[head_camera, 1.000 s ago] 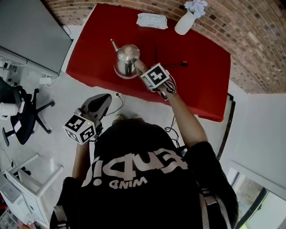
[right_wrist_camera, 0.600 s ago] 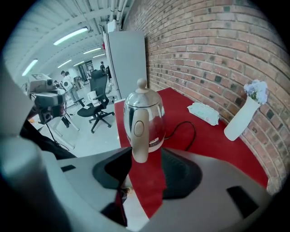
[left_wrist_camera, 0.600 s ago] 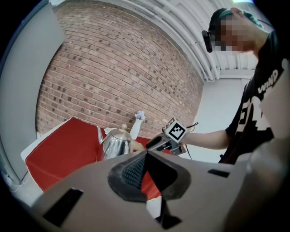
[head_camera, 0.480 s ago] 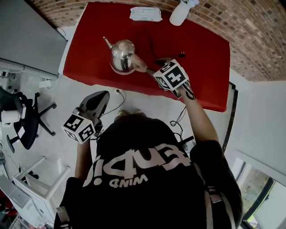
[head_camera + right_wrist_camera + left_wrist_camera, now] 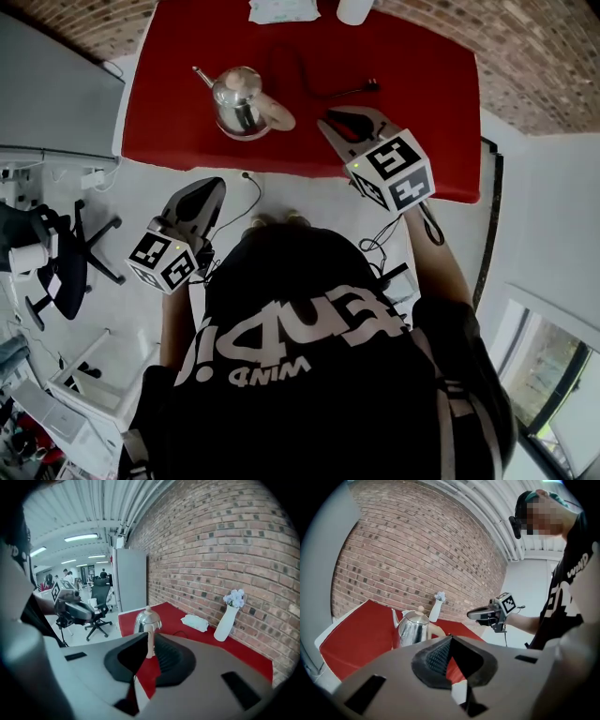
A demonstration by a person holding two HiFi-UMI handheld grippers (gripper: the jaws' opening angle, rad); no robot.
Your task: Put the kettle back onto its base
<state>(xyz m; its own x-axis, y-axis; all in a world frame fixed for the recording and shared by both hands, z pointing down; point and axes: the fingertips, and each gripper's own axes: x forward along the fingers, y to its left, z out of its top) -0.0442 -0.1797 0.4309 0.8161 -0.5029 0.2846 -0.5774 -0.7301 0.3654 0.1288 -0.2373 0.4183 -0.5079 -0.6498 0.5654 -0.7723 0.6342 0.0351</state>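
A shiny steel kettle (image 5: 236,98) with a pale wooden handle (image 5: 277,112) stands upright at the left of the red table (image 5: 422,94); whatever is under it is hidden. My right gripper (image 5: 328,120) hangs above the table's front edge, to the right of the kettle and apart from it. Its jaws are closing with nothing between them; a narrow gap is left. In the right gripper view the kettle (image 5: 147,620) shows beyond the right gripper (image 5: 149,637). My left gripper (image 5: 217,185) is shut and empty, off the table over the floor. From it I see the kettle (image 5: 412,629).
A black cord (image 5: 319,89) with a plug lies on the cloth right of the kettle. A white vase (image 5: 226,620) and a tissue packet (image 5: 194,622) stand at the table's far edge by the brick wall. An office chair (image 5: 56,262) and grey cabinet (image 5: 47,103) are at left.
My right gripper has drawn away from the kettle's handle, up and back toward the person, and its jaws have narrowed. The kettle stays on the table. The left gripper has hardly moved.
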